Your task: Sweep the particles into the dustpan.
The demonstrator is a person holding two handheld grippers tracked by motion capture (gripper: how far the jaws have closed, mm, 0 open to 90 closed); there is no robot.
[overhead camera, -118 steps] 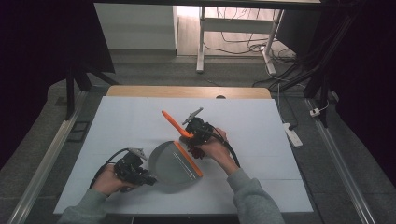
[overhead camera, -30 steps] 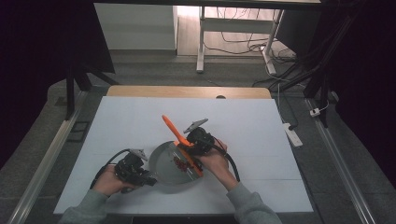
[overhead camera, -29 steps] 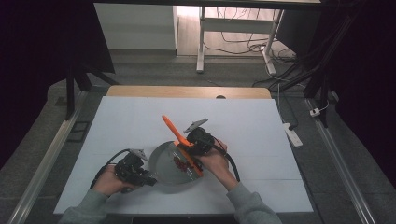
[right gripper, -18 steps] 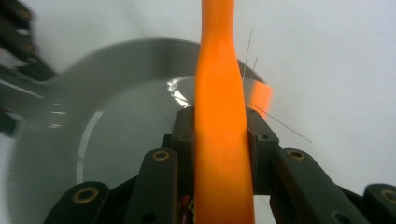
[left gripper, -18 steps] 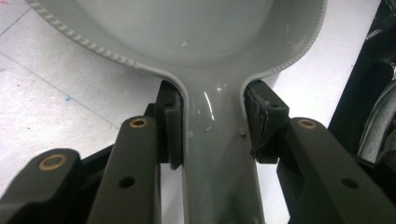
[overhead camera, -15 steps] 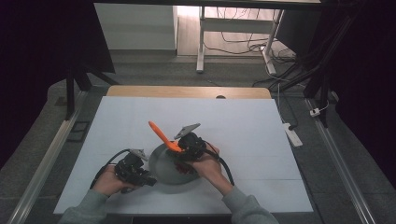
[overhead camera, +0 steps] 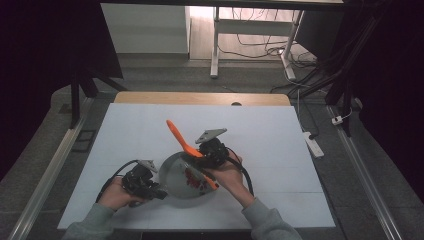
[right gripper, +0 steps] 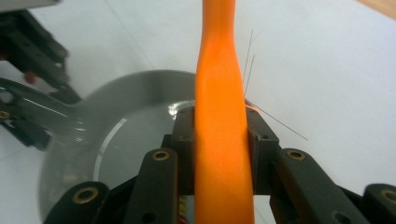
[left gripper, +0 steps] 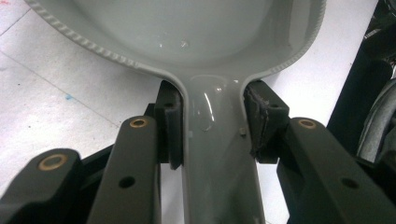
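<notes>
On the white table a grey dustpan lies near its near edge, bowl to the right and handle pointing left into the left tool, whose pads pinch that handle from both sides. The right tool is pressed onto the orange brush, handle slanting up and far-left, bristle end down over the pan. It looks like a sweeping stroke into the pan; the next move likely calls for drawing the bristles across while the pan is held steady.

High view overhead — both gripper views close on pan
</notes>
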